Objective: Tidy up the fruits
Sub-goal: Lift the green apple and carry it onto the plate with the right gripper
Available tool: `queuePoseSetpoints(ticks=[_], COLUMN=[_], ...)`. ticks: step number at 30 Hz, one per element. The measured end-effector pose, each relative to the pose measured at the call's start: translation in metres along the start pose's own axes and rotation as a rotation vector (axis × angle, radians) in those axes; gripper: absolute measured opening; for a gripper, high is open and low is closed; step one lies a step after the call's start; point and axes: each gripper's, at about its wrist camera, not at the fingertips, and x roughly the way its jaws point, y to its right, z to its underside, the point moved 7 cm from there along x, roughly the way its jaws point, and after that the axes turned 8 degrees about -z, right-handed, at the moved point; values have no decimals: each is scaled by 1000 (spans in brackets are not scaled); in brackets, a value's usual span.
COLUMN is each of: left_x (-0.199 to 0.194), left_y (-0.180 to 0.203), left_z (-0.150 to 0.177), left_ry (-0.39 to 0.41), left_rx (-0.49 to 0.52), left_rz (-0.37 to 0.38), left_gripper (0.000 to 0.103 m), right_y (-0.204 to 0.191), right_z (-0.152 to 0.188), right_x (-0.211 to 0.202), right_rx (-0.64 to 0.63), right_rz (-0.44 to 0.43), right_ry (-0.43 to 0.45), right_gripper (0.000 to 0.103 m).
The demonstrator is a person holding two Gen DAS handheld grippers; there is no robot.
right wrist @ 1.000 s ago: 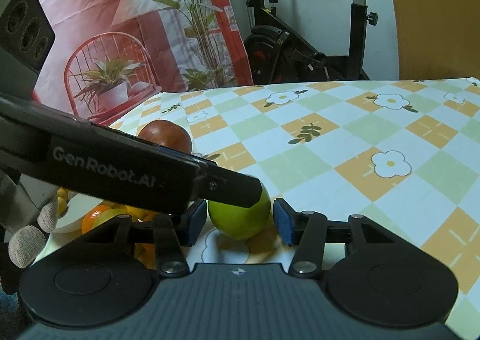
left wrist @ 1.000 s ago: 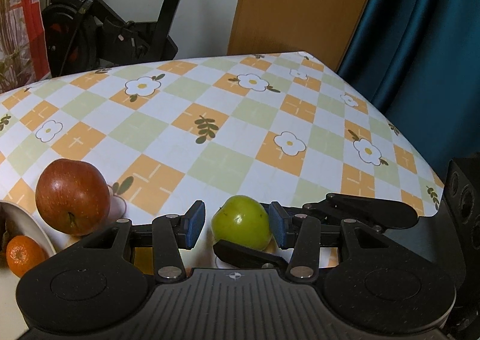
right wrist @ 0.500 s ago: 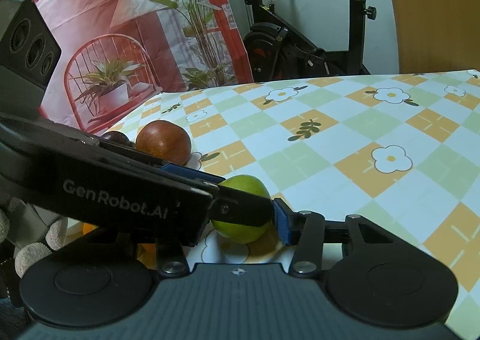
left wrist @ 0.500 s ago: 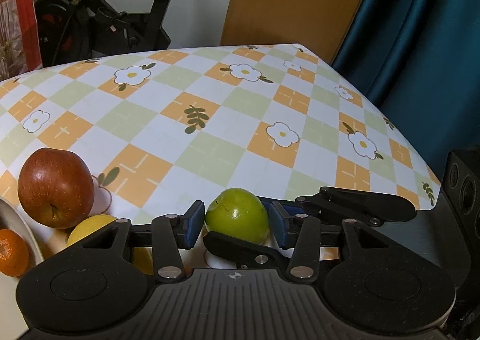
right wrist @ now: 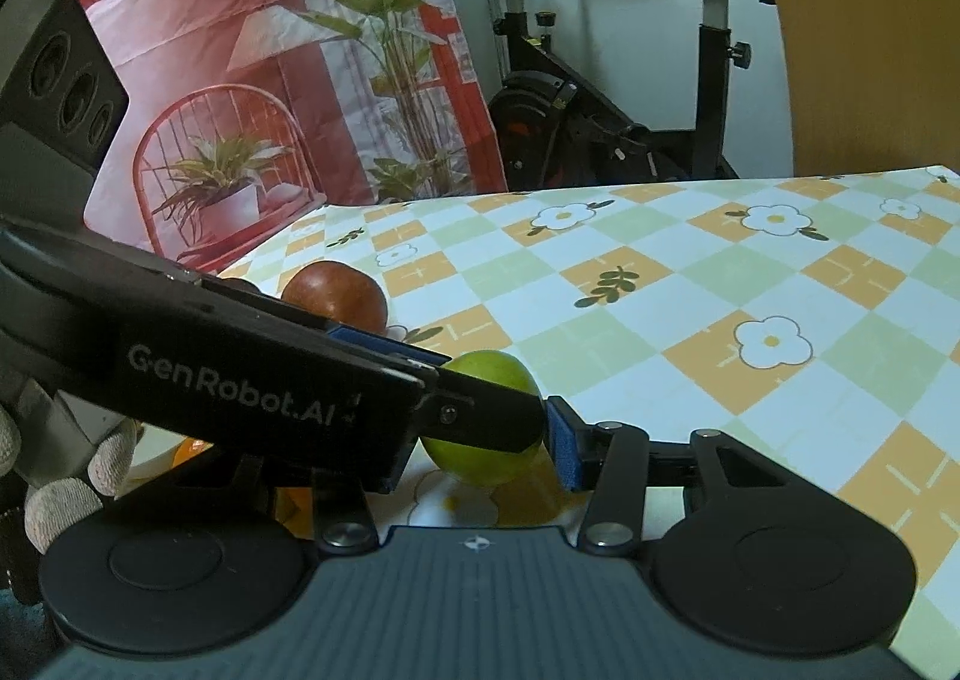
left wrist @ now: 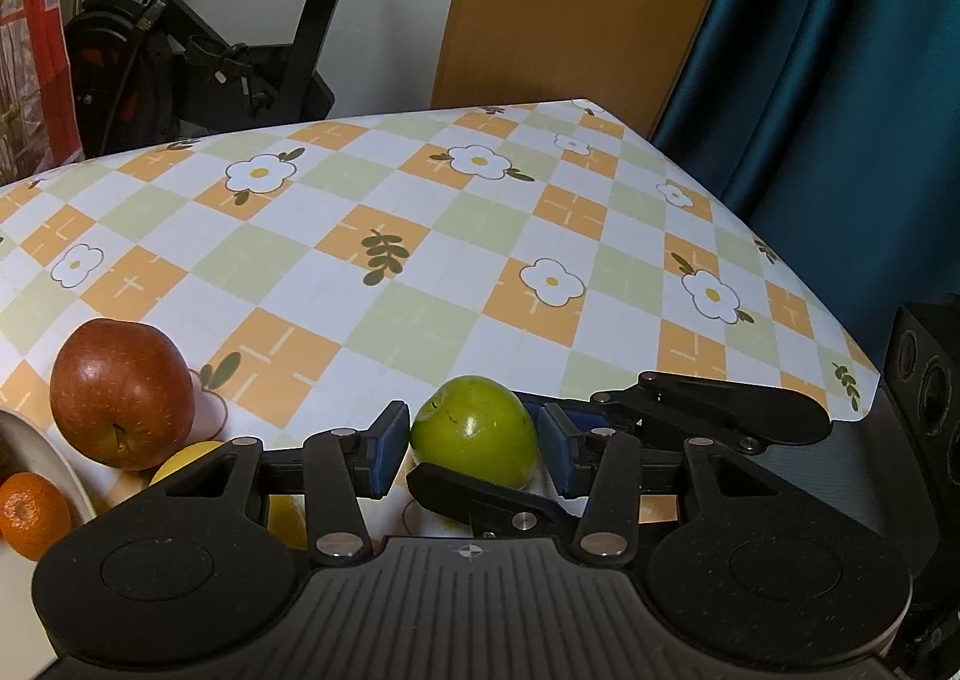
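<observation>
A green apple sits between the blue pads of my left gripper, which close on its sides; it seems lifted a little off the checked tablecloth. My right gripper also straddles the green apple, its right pad touching; its left finger is hidden behind the left gripper's body. A red apple stands to the left. A yellow fruit lies partly hidden beside it.
A white bowl at the left edge holds an orange. The table's right edge drops off toward a blue curtain. An exercise bike and a wooden panel stand behind the table.
The left gripper's pads have narrowed onto the green apple. The left gripper's body has moved further across the right wrist view, and the apple has risen slightly.
</observation>
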Motion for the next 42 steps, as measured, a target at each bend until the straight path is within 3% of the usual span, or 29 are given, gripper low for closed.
queuePoseSetpoints(ticks=[22, 33, 42], left_x=[-63, -97, -101], left_y=[-34, -93, -138], left_z=[-12, -10, 7], left_ry=[86, 108, 63], left_rx=[-47, -145, -206], left_rz=[-14, -60, -96], left_gripper=[50, 50, 50], right_y=[-53, -102, -143], right_z=[-41, -61, -61], right_x=[-2, 35, 82], right_rx=[-68, -119, -176], right_rz=[-26, -104, -167], right_ry=[-15, -59, -122], right_gripper=[49, 49, 49])
